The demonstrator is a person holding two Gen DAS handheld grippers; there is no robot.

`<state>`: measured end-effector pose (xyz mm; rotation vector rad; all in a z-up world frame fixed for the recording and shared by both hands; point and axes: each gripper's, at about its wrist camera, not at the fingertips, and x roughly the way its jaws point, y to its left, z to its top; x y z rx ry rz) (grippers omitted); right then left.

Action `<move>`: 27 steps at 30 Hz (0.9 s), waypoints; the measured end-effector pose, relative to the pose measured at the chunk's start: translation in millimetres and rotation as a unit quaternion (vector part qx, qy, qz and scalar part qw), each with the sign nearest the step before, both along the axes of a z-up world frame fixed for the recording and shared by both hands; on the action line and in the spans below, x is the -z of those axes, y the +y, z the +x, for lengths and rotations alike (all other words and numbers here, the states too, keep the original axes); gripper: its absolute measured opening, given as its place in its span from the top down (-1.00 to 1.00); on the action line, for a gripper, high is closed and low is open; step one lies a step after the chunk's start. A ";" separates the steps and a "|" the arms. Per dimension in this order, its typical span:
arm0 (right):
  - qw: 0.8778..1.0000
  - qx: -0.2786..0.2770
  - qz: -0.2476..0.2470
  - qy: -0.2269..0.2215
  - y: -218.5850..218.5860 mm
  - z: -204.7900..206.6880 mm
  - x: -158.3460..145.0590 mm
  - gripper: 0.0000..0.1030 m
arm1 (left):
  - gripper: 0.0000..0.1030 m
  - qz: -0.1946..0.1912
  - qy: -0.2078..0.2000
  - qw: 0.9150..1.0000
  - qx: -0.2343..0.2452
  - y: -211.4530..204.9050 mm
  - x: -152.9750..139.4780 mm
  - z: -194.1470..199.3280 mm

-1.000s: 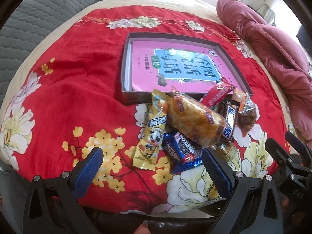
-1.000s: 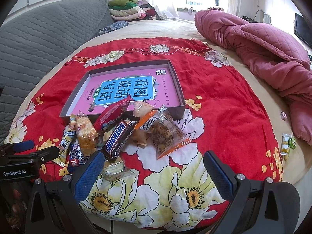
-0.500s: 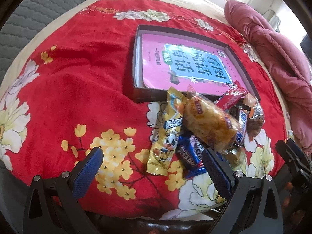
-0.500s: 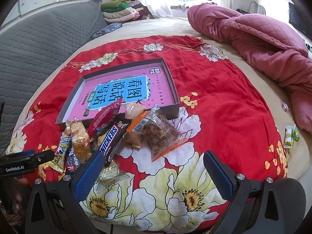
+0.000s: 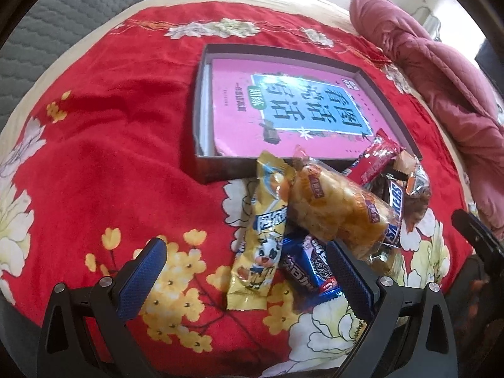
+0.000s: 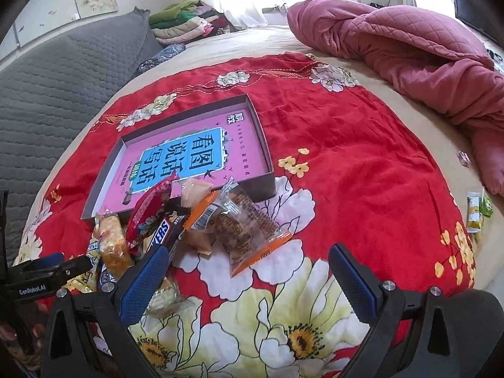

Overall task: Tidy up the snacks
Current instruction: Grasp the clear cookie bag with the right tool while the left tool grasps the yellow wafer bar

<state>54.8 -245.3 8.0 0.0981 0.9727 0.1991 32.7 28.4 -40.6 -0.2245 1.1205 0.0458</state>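
A heap of snack packets lies on the red flowered cloth just in front of a shallow grey box (image 5: 217, 170) (image 6: 266, 182) that holds a pink book (image 5: 293, 116) (image 6: 195, 157). In the heap are a yellow cow-print packet (image 5: 261, 239), a golden cake packet (image 5: 337, 211), a blue Oreo packet (image 5: 308, 267), a Snickers bar (image 5: 395, 214) (image 6: 160, 233), a red bar (image 6: 151, 208) and an orange-edged clear packet (image 6: 245, 230). My left gripper (image 5: 249, 278) is open, low over the yellow and blue packets. My right gripper (image 6: 249, 278) is open, near the orange-edged packet.
A crumpled pink quilt (image 6: 409, 56) lies at the right. A grey quilted headboard (image 6: 63, 78) rises at the left, with folded clothes (image 6: 186, 25) behind. Small green and yellow packets (image 6: 477, 211) rest at the bed's right edge. The other gripper (image 5: 478, 245) (image 6: 41, 271) shows in each view.
Both grippers have come down and forward toward the snack heap, which now looks larger. Their jaws stay open and the packets have not moved.
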 end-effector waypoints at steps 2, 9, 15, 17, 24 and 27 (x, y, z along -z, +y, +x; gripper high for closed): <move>1.000 -0.008 0.002 0.002 0.1 5.0 3.3 -0.99 | -0.95 -0.002 0.000 1.000 0.002 -0.8 1.6 0.9; 0.999 -0.032 -0.030 0.018 2.5 23.1 22.0 -0.99 | -0.91 -0.017 0.000 1.000 -0.002 4.1 7.0 5.4; 0.998 -0.036 -0.041 0.040 -0.7 38.0 37.2 -0.99 | -0.78 -0.019 0.003 1.000 0.005 3.1 11.4 9.4; 0.997 -0.043 -0.046 0.043 0.6 41.0 40.6 -0.99 | -0.75 -0.017 0.004 1.000 0.008 2.1 13.1 10.1; 0.993 -0.084 -0.075 0.035 18.2 44.7 46.1 -0.95 | -0.53 -0.020 0.008 1.000 0.012 2.3 18.7 14.4; 0.991 -0.097 -0.085 0.027 23.8 46.5 46.9 -0.83 | -0.53 -0.019 0.004 1.000 0.011 3.3 18.6 15.4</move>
